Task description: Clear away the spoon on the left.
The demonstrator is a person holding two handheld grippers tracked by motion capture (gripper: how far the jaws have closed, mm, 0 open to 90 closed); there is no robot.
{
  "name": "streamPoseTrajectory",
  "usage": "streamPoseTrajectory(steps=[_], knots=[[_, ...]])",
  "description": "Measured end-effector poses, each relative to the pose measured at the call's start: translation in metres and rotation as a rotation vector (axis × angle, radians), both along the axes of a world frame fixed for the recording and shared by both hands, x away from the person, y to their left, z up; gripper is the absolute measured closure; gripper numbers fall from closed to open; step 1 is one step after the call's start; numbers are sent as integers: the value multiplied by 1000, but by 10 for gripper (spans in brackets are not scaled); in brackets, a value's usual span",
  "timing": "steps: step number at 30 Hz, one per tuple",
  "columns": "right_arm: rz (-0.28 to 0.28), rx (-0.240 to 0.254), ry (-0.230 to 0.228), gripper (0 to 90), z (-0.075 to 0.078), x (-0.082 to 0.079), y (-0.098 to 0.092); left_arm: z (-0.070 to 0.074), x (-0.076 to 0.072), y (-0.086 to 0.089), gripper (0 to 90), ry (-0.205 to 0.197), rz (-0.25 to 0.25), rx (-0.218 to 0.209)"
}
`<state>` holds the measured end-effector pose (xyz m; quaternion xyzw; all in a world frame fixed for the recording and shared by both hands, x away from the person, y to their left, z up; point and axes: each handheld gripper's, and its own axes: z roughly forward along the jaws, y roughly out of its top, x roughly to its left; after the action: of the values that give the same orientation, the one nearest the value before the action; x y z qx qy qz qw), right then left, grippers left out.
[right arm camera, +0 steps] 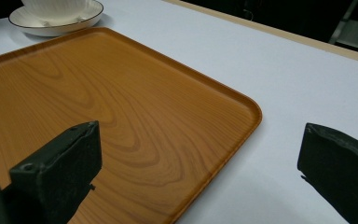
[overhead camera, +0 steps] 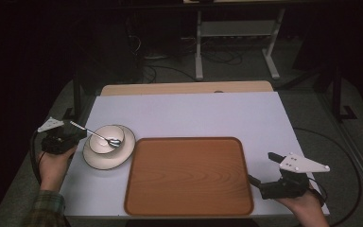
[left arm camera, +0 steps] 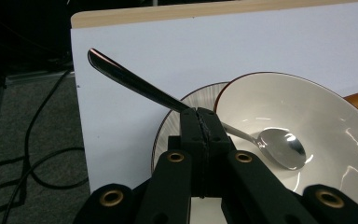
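Left gripper [overhead camera: 78, 131] at the table's left edge, jaws clamped tight on the handle of a spoon [overhead camera: 97, 135]. From the left gripper view, pads [left arm camera: 192, 122] pinched together around the spoon [left arm camera: 168, 100] partway along its handle, handle tip jutting up and away to the left, spoon's head resting low inside the white bowl [left arm camera: 307, 126]. Spoon tilted, handle high, head down against the bowl's inner wall. Bowl [overhead camera: 107, 139] sitting on a white saucer [overhead camera: 123, 156] with a dark rim, saucer flat on the pale table [overhead camera: 208, 113], just left of the wooden tray [overhead camera: 189, 176]. Saucer's edge close to the tray's upper left corner; touching or not, cannot tell. Tray bare.

Over on the right: right gripper [overhead camera: 263, 171] held in the hand [overhead camera: 307, 201] near the tray's right edge, low on the table's near side. Jaws spread wide, nothing between them. From the right gripper view, right gripper [right arm camera: 198, 154] with one jaw hanging over the tray [right arm camera: 98, 102], the other over bare table [right arm camera: 284, 70], the tray's rounded corner between the two. Bowl [right arm camera: 58, 7] and saucer [right arm camera: 51, 23] far off at the top left there, well apart from this gripper.
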<state>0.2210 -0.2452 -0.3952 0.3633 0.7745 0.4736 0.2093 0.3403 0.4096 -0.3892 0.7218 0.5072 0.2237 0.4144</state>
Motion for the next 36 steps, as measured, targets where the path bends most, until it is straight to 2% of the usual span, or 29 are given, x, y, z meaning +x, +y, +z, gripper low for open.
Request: streamPoseTrajectory(steps=[5, 9, 10, 14, 15, 16, 17, 21, 26, 31, 36], knots=[[1, 0, -1, 0, 0, 0, 0, 3, -4, 1, 897, -10, 5, -12], [0, 0, 0, 0, 0, 0, 0, 6, -10, 3, 759, -17, 7, -22], [0, 0, 0, 0, 0, 0, 0, 7, -11, 3, 759, -18, 13, -24], [1, -1, -1, 0, 0, 0, 0, 7, -17, 6, 486, -24, 28, -42], [1, -1, -1, 0, 0, 0, 0, 7, -17, 6, 486, -29, 27, -45], [2, -3, -1, 0, 0, 0, 1, 5, -16, 7, 396, -49, 31, -48], [2, -3, -1, 0, 0, 0, 1, 5, -16, 7, 379, -49, 31, -48], [2, -2, 1, 0, 0, 0, 1, 1, -11, 6, 335, -44, 27, -50], [-1, -2, 2, 0, 0, 1, 1, -3, -2, 4, 280, -38, 50, -64], [1, -4, 2, 0, 0, 1, 2, -8, 6, 1, 277, -30, 48, -60], [2, -4, 3, 0, 0, 1, 2, -12, 13, -7, 321, -18, 35, -65]])
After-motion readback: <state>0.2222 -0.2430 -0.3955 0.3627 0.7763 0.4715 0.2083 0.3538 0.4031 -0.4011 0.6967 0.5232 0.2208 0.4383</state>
